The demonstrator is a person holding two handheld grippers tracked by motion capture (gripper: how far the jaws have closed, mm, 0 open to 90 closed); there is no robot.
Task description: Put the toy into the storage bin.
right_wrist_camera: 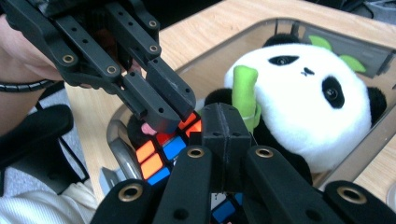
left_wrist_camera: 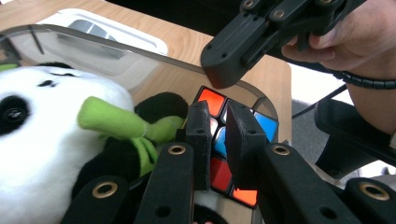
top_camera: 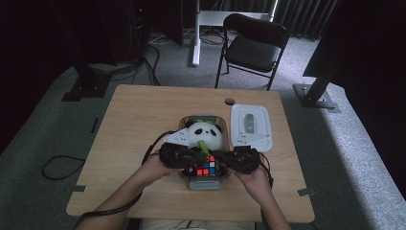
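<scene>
A clear plastic container (top_camera: 206,183) at the table's near middle holds a panda plush (top_camera: 206,134) with a green felt stalk (left_wrist_camera: 112,121), and a colour cube (top_camera: 206,168) at its near end. Both grippers hang over the cube, tips facing each other. My left gripper (left_wrist_camera: 218,135) has a narrow gap between its pads, and nothing is pressed between them; the cube (left_wrist_camera: 215,100) shows through the gap just below. My right gripper (right_wrist_camera: 227,123) has its jaws together with nothing in them, beside the left gripper's tips (right_wrist_camera: 163,114) and above the cube (right_wrist_camera: 154,161).
A white lid (top_camera: 251,127) lies to the right of the container. A black folding chair (top_camera: 253,45) stands beyond the table's far edge. The panda (right_wrist_camera: 303,112) takes up most of the container's far part. Bare wood lies on the table's left side.
</scene>
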